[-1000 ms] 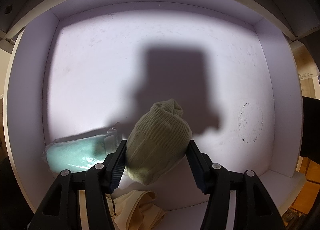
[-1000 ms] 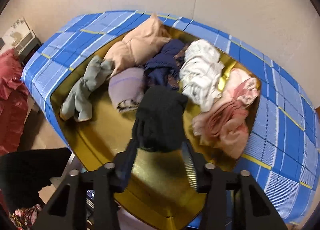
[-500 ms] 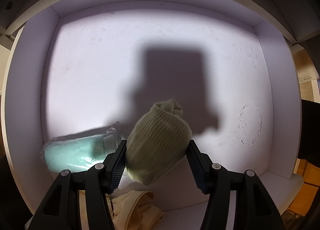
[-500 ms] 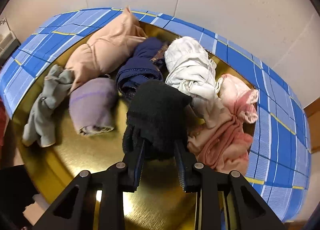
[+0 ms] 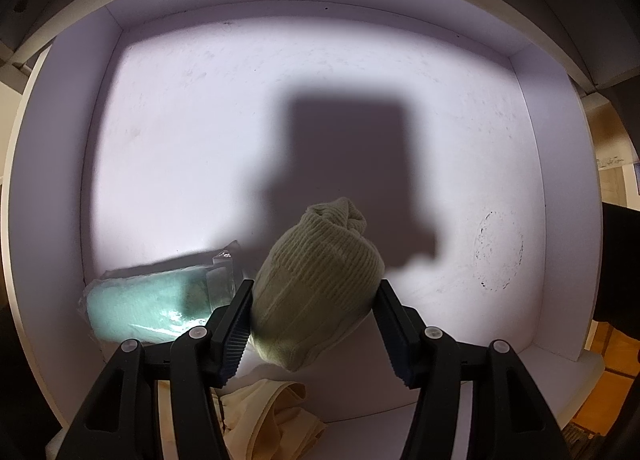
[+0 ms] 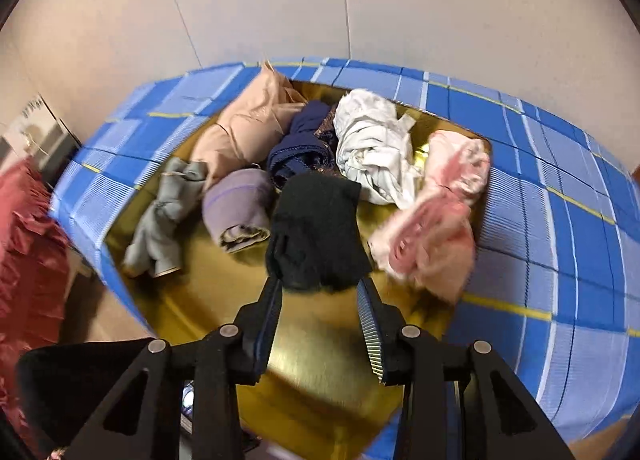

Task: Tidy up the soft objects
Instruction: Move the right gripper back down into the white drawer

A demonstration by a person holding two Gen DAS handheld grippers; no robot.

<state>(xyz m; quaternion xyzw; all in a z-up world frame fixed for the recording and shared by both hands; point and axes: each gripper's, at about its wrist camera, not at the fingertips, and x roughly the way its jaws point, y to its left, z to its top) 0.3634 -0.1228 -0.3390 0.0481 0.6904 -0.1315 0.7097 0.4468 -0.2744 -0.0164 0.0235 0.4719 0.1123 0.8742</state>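
Observation:
A pale green ribbed sock bundle [image 5: 320,272] hangs between the pads of my left gripper [image 5: 314,292], which is shut on it and points down into a white box [image 5: 180,119]. In the right wrist view a black sock bundle [image 6: 316,227] sits at the fingertips of my right gripper [image 6: 320,288], over a gold tray [image 6: 320,360]. The right jaws are opening, with the black bundle still touching both tips.
In the white box lie a teal packaged cloth [image 5: 148,308] at the left wall and a cream garment [image 5: 272,412] under my fingers. The tray holds pink [image 6: 436,227], white [image 6: 376,147], navy [image 6: 300,147], lilac [image 6: 236,207], grey [image 6: 164,223] and peach [image 6: 248,127] items. A blue checked cloth [image 6: 560,219] surrounds it.
The right gripper squeezed the black bundle narrow half a second ago and now stands wider, drawn back from the tray. The left gripper and its green bundle have not moved.

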